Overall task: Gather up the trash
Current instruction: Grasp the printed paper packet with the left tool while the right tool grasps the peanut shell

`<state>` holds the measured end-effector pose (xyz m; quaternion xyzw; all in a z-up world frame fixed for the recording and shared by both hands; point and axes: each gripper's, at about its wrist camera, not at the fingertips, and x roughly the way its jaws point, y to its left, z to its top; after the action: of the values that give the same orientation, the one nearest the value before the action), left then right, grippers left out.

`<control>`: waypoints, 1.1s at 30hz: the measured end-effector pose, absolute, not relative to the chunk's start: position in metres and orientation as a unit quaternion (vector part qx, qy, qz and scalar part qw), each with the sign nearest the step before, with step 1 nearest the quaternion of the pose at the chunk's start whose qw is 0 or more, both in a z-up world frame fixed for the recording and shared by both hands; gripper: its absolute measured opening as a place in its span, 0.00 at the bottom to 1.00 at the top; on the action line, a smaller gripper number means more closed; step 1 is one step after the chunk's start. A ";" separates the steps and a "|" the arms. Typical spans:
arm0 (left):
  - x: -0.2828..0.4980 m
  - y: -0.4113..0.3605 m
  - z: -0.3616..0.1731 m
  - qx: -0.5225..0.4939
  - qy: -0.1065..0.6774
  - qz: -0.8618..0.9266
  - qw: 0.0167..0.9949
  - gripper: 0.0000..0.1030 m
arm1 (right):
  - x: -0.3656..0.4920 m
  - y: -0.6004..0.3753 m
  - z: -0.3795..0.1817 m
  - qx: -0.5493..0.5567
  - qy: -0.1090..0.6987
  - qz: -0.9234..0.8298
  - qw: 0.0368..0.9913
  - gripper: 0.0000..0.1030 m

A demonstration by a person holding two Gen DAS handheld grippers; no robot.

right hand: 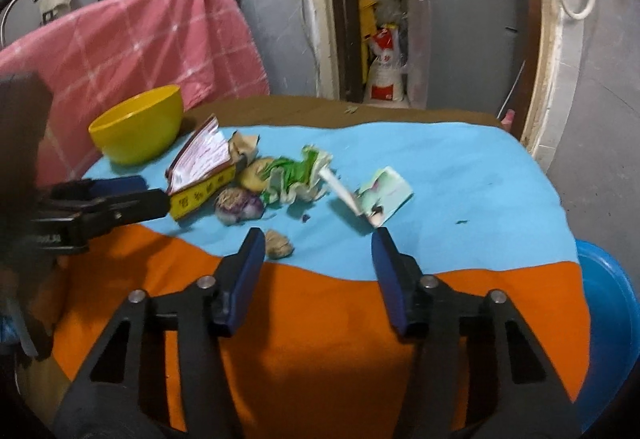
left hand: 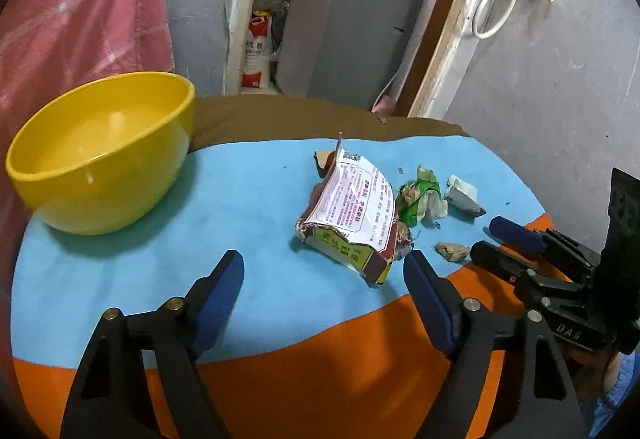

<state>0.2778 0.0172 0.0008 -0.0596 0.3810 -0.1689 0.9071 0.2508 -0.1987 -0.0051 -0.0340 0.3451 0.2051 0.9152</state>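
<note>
My left gripper [left hand: 324, 271] hovers low over the orange-and-blue cloth [left hand: 260, 207], fingers level and pointing forward, jaws spread wide with nothing between them. Its right fingertip [left hand: 416, 267] sits just beside the near corner of the torn snack packet [left hand: 352, 219]; I cannot tell whether they touch.

My right gripper [right hand: 318, 243] is held the same way, low and level, jaws wide apart and holding nothing. A small brown crumpled scrap [right hand: 279, 243] lies just beside its left fingertip [right hand: 254, 243]. A torn white-and-green wrapper [right hand: 382, 199] lies just ahead of its right fingertip.

Ahead of both grippers, the rest of the trash is clustered on the blue part of the cloth: a purplish wad [right hand: 239, 206], a crumpled green-and-white wrapper [right hand: 298, 179], the snack packet.

Further ahead and left of the left gripper stands a yellow bowl [left hand: 100, 155]. A blue tub [right hand: 612, 323] sits off the table edge, right of the right gripper.
</note>
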 end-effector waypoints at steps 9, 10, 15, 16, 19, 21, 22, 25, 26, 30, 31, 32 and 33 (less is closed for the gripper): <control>0.297 0.009 0.002 -0.046 0.388 -0.180 0.903 0.65 | 0.258 -0.184 -0.010 -0.058 0.377 0.229 0.896 0.46; 0.299 0.008 0.002 -0.044 0.388 -0.181 0.903 0.64 | 0.259 -0.183 -0.010 -0.059 0.379 0.231 0.894 0.46; 0.306 -0.002 0.001 -0.025 0.390 -0.188 0.901 0.51 | 0.261 -0.180 -0.013 -0.065 0.386 0.226 0.892 0.37; 0.306 -0.004 0.000 -0.021 0.391 -0.188 0.901 0.51 | 0.262 -0.180 -0.013 -0.063 0.387 0.226 0.892 0.35; 0.306 -0.003 0.000 -0.021 0.388 -0.190 0.902 0.51 | 0.261 -0.182 -0.014 -0.055 0.389 0.237 0.889 0.24; 0.306 -0.002 0.000 -0.026 0.387 -0.190 0.902 0.51 | 0.262 -0.181 -0.015 -0.051 0.389 0.240 0.888 0.22; 0.306 -0.001 0.000 -0.028 0.387 -0.190 0.902 0.50 | 0.261 -0.181 -0.015 -0.050 0.388 0.241 0.888 0.22; 0.305 0.000 0.000 -0.031 0.385 -0.193 0.902 0.50 | 0.261 -0.181 -0.015 -0.049 0.386 0.241 0.889 0.22; 0.304 0.000 0.000 -0.030 0.386 -0.194 0.902 0.50 | 0.260 -0.181 -0.015 -0.049 0.385 0.240 0.890 0.22; 0.299 0.002 0.001 -0.033 0.382 -0.194 0.903 0.50 | 0.258 -0.179 -0.014 -0.049 0.377 0.236 0.894 0.21; 0.297 0.003 0.000 -0.037 0.380 -0.194 0.904 0.50 | 0.257 -0.179 -0.014 -0.048 0.373 0.232 0.897 0.21; 0.295 0.006 0.000 -0.044 0.379 -0.192 0.904 0.50 | 0.256 -0.181 -0.014 -0.048 0.370 0.230 0.899 0.21; 0.294 0.006 0.000 -0.048 0.377 -0.192 0.905 0.50 | 0.255 -0.182 -0.013 -0.047 0.365 0.227 0.902 0.21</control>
<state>0.2939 0.0063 0.0004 -0.0480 0.3774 -0.1916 0.9047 0.2547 -0.1818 -0.0132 -0.0466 0.3653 0.2272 0.9015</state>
